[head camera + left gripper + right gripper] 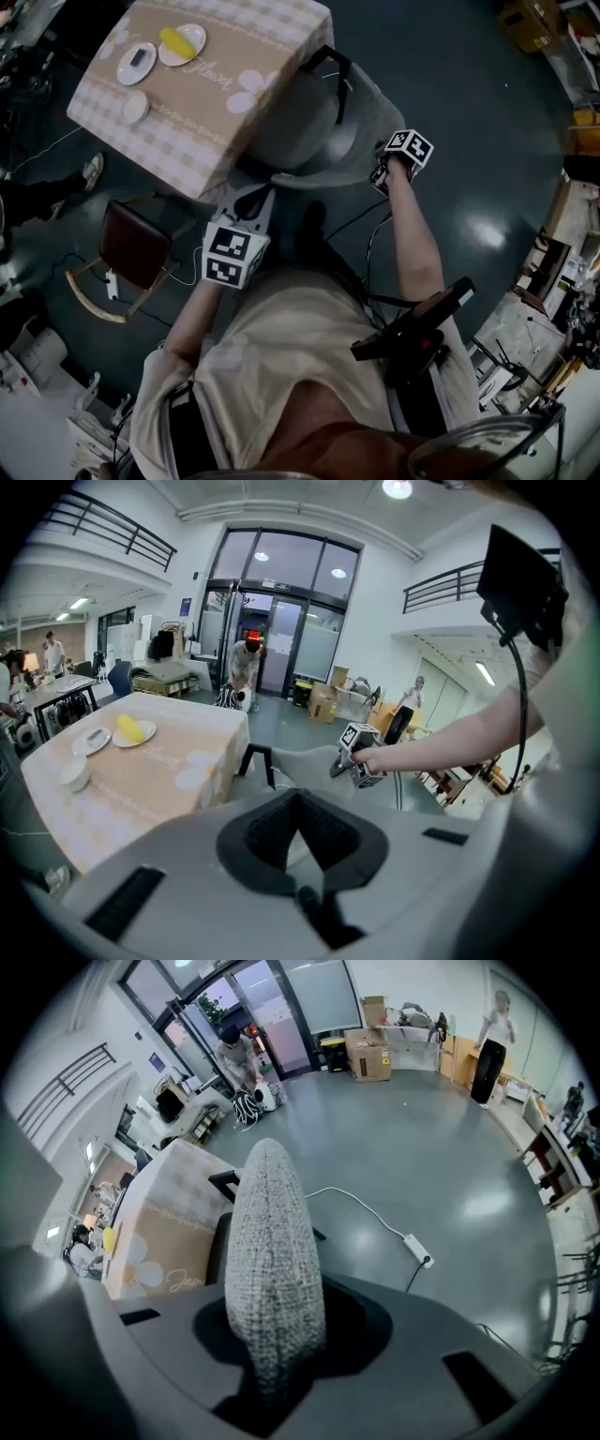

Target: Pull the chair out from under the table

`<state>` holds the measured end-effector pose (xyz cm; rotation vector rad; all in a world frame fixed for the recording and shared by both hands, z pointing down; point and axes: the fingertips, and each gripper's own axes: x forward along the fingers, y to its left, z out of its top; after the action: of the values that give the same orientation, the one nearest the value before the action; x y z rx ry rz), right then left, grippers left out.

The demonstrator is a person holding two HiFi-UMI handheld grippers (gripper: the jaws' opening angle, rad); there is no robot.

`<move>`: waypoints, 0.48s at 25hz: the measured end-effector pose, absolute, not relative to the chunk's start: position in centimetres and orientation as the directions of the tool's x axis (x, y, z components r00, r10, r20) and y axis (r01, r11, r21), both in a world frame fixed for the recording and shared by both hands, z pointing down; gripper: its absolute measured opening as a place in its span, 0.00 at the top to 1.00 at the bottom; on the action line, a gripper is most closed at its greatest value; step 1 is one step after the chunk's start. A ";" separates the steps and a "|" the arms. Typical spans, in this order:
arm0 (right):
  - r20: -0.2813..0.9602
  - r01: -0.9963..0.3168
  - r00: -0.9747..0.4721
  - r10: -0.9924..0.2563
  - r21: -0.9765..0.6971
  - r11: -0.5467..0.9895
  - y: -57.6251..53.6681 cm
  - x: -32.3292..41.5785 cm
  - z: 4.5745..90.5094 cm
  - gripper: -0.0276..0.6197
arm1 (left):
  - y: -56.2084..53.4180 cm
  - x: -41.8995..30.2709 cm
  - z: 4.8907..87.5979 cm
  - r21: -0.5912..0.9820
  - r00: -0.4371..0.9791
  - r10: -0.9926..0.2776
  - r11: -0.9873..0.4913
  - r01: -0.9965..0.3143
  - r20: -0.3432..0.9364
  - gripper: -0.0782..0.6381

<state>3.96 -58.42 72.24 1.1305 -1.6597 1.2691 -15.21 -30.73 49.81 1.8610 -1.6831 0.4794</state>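
Pinching the woven grey backrest [272,1241] of the chair [319,131] with the right gripper [382,174], squeezing the padded edge from both sides. Holding the left gripper [248,202] lower and nearer the body, pressed together on nothing, aiming toward the chair's near side without touching it. Facing the chair pushed in at a corner of the table [216,112], partly tucked beneath the overhanging checked cloth [187,155]. Looking down on two plates [137,63] and a small bowl [134,106] on the tabletop, one plate carrying something yellow, and on a brown wooden chair [131,246] standing well apart at the left.
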 end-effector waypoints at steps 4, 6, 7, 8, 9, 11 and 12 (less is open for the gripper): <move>0.921 -0.941 -0.335 -0.200 -0.317 0.118 -58.5 3.8 72.3 0.80 | -30.4 -15.7 49.6 0.183 0.131 -0.781 -0.022 -0.983 0.611 0.88; 0.920 -0.939 -0.341 -0.195 -0.324 0.116 -58.5 3.7 72.2 0.80 | -30.3 -15.6 49.4 0.186 0.127 -0.781 -0.014 -0.982 0.612 0.88; 0.919 -0.938 -0.344 -0.194 -0.327 0.115 -58.5 3.8 72.1 0.80 | -30.2 -15.5 49.4 0.187 0.127 -0.779 -0.013 -0.982 0.614 0.88; 0.918 -0.937 -0.346 -0.193 -0.329 0.116 -58.5 3.8 72.1 0.80 | -30.2 -15.4 49.5 0.187 0.127 -0.778 -0.013 -0.982 0.615 0.88; 0.918 -0.937 -0.347 -0.192 -0.330 0.117 -58.5 3.9 72.0 0.80 | -30.2 -15.2 49.5 0.187 0.129 -0.778 -0.015 -0.982 0.614 0.88; 0.918 -0.936 -0.348 -0.189 -0.330 0.121 -58.4 4.0 72.0 0.80 | -30.3 -15.1 49.4 0.187 0.131 -0.780 -0.018 -0.982 0.612 0.88; 0.918 -0.936 -0.348 -0.188 -0.330 0.122 -58.4 4.0 72.0 0.80 | -30.3 -15.1 49.4 0.185 0.130 -0.781 -0.019 -0.982 0.610 0.88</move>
<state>4.01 -58.45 71.99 1.1085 -1.6652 1.2865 -15.13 -30.35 49.39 1.8459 -1.6967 0.4589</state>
